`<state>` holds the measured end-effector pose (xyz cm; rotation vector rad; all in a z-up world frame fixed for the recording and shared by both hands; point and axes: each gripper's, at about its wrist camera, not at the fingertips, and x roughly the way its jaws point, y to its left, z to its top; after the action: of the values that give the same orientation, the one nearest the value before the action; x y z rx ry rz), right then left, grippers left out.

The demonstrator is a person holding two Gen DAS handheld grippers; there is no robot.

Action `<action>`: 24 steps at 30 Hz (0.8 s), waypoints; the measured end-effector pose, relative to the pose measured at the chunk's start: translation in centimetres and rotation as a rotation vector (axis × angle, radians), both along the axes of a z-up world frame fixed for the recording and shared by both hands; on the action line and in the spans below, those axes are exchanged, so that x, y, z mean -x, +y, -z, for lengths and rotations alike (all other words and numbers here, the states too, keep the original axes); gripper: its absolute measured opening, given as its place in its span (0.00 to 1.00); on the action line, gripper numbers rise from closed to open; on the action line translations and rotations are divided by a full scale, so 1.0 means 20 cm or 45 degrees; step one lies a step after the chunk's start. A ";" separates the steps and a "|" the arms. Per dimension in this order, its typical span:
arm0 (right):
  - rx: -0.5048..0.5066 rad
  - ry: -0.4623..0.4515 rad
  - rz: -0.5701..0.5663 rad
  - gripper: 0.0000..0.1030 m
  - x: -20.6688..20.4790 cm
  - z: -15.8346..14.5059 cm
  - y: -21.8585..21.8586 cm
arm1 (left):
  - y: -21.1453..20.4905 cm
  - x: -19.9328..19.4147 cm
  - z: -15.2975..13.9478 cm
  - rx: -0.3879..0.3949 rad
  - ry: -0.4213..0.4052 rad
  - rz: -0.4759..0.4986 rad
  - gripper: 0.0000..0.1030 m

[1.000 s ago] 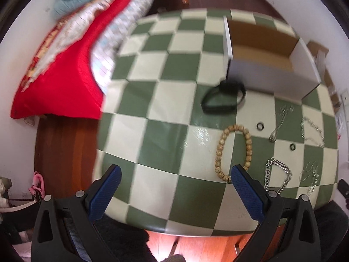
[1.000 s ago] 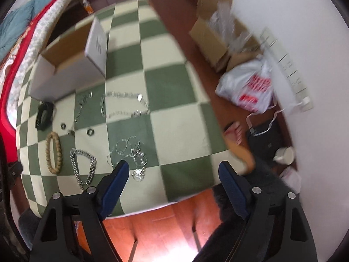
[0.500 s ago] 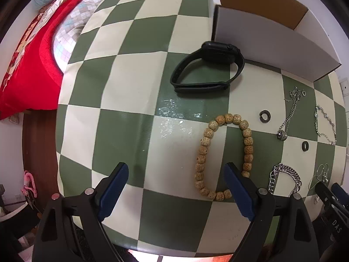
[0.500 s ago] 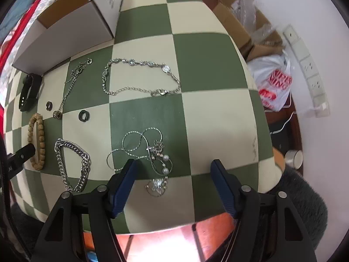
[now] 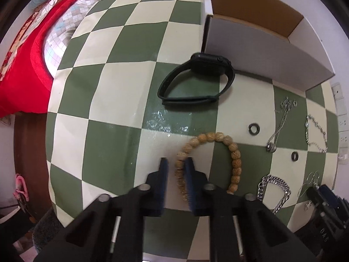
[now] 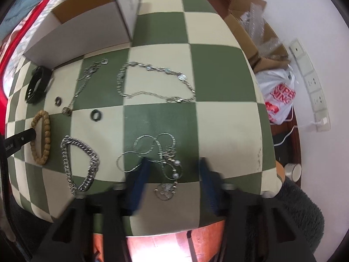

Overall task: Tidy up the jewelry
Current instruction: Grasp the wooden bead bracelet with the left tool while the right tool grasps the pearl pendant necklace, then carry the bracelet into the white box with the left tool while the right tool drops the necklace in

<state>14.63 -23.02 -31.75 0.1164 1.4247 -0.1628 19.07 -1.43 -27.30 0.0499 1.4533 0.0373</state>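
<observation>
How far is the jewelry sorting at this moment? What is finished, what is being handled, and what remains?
Nothing looks done: the visible part of the cardboard box is bare. In hand: the left gripper has closed its fingers around one side of the wooden bead bracelet, which lies on the table; the right gripper is open around the pearl necklace. Left: the black watch, two dark rings, the curb chain bracelet and the thin chains.

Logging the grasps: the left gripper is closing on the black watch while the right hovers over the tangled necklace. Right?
Not quite. The left gripper is closing on the wooden bead bracelet, not the watch, which lies untouched by the box; the left wrist view shows it. The right gripper does hover over the tangled necklace.
</observation>
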 end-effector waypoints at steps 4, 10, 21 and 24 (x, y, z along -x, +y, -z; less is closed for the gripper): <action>-0.025 -0.007 -0.004 0.11 0.00 -0.01 0.02 | 0.01 0.07 -0.01 -0.014 0.015 0.001 0.06; -0.201 -0.046 0.106 0.00 0.07 -0.08 -0.06 | 0.00 0.16 -0.02 -0.032 -0.013 0.011 0.06; -0.303 -0.128 0.156 0.00 0.07 -0.28 -0.16 | -0.01 0.19 -0.26 -0.004 -0.103 0.013 0.06; -0.343 -0.147 0.193 0.00 0.08 -0.29 -0.22 | -0.06 0.23 -0.30 0.005 -0.120 -0.002 0.06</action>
<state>12.99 -27.46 -25.99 0.4494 1.3167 -0.0860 14.53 -2.58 -21.32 0.0433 1.3591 0.0376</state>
